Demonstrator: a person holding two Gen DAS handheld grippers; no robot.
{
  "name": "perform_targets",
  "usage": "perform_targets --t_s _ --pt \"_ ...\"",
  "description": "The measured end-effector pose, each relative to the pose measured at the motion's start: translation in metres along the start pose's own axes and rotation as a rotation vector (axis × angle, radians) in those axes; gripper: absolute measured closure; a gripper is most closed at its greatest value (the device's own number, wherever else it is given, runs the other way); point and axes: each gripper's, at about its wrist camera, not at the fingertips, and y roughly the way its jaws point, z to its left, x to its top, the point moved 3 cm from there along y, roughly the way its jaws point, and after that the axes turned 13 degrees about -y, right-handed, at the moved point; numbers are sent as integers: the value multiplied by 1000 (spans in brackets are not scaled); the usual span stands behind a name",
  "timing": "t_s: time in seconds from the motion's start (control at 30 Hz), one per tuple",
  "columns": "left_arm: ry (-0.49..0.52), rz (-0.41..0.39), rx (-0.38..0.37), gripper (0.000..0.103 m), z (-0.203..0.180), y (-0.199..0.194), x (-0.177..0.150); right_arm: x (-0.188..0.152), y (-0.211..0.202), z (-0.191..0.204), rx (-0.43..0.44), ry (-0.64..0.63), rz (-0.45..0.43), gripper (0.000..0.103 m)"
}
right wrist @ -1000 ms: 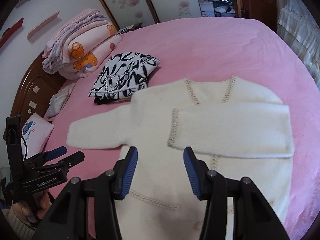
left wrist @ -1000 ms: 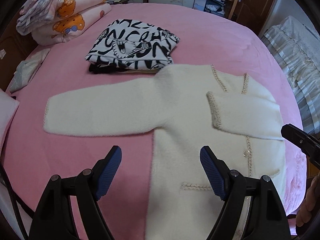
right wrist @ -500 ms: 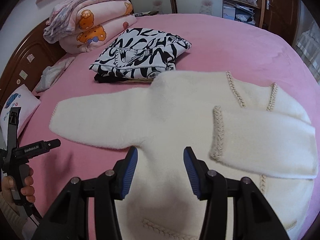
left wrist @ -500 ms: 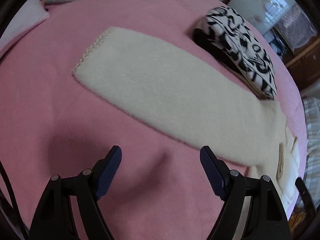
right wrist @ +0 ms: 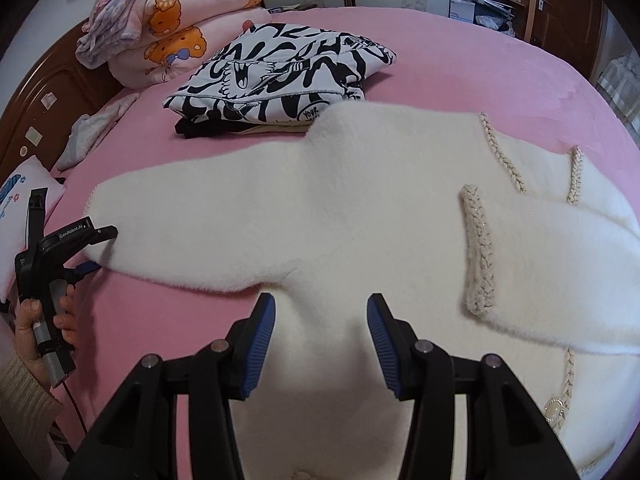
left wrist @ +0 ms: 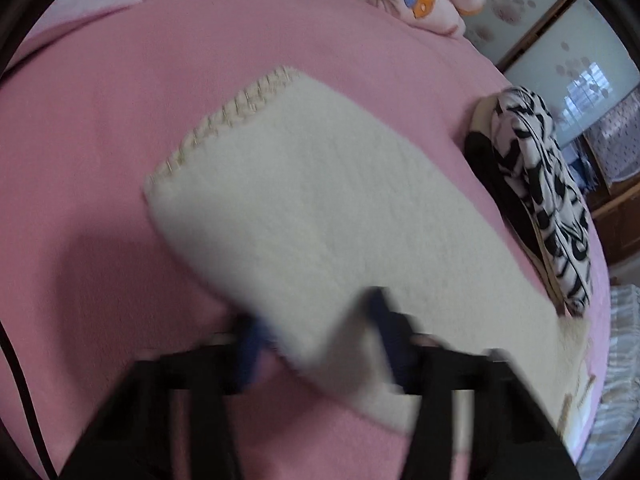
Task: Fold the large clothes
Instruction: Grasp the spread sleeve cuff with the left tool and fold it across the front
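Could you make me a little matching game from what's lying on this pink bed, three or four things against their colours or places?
Things:
1. cardigan
2. folded printed top
3. stacked quilts
4. small pillow

Descriptions:
A. pink with orange bears, by the headboard
B. cream and fluffy, one sleeve stretched out flat
C. black and white lettering
D. white, at the bed's edge beside the hand

Pairs: 1-B, 2-C, 3-A, 4-D

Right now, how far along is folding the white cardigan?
Done: one sleeve lies folded across the cardigan front. In hand: the left gripper, whose fingers have just been closing, is at the edge of the outstretched sleeve; the right gripper hovers open over the body. Left: fold that sleeve in, then the body.
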Motion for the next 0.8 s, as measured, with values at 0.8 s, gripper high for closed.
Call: perform_targets --t_s 0.8 --pt "616 51 -352 92 -301 -106 -278 -79 -111 -170 -186 188 -76 55"
